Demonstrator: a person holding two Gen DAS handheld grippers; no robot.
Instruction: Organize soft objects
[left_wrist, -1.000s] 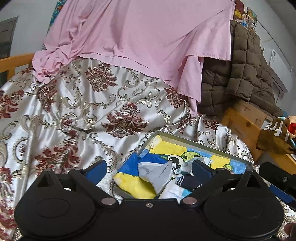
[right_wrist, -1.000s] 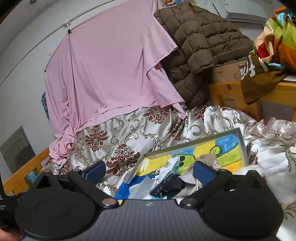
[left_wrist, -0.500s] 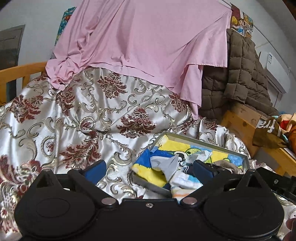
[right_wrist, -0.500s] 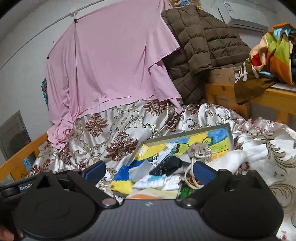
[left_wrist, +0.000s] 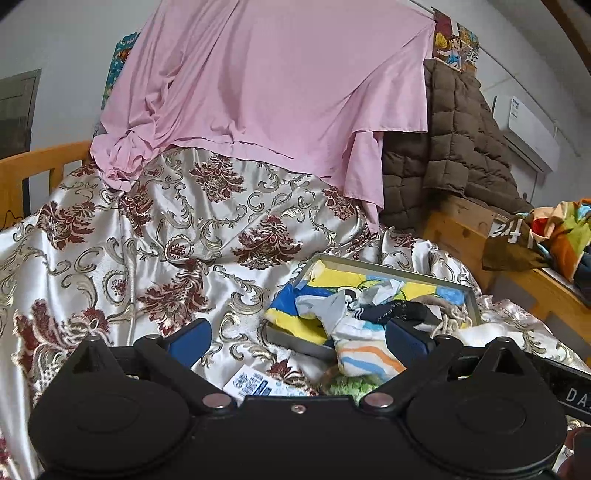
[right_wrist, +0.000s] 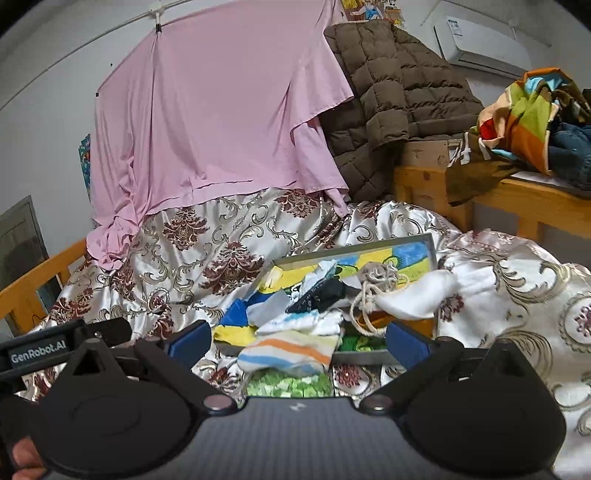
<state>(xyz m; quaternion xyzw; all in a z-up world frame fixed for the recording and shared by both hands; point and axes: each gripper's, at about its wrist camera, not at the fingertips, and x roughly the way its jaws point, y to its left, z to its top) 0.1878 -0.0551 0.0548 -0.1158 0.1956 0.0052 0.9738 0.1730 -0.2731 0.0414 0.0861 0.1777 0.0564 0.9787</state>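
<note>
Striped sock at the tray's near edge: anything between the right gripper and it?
Nothing visible. The striped sock hangs over the tray rim, topmost there, straight ahead of the open right gripper.

"GenRobot.AI" label (right_wrist: 37, 347) on the left gripper (right_wrist: 66, 341); "DA" (left_wrist: 576, 396) on the right.

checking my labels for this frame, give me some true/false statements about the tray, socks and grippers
1. Both grippers are open and hold nothing. True: left gripper, right gripper.
2. The tray sits on a bare wooden table. False: it sits on the floral satin cover.
3. A striped sock hangs over the tray's near edge. True.
4. The pink sheet lies folded in the tray. False: it hangs behind the bed.
5. A brown quilted jacket is right of the pink sheet. True.
</note>
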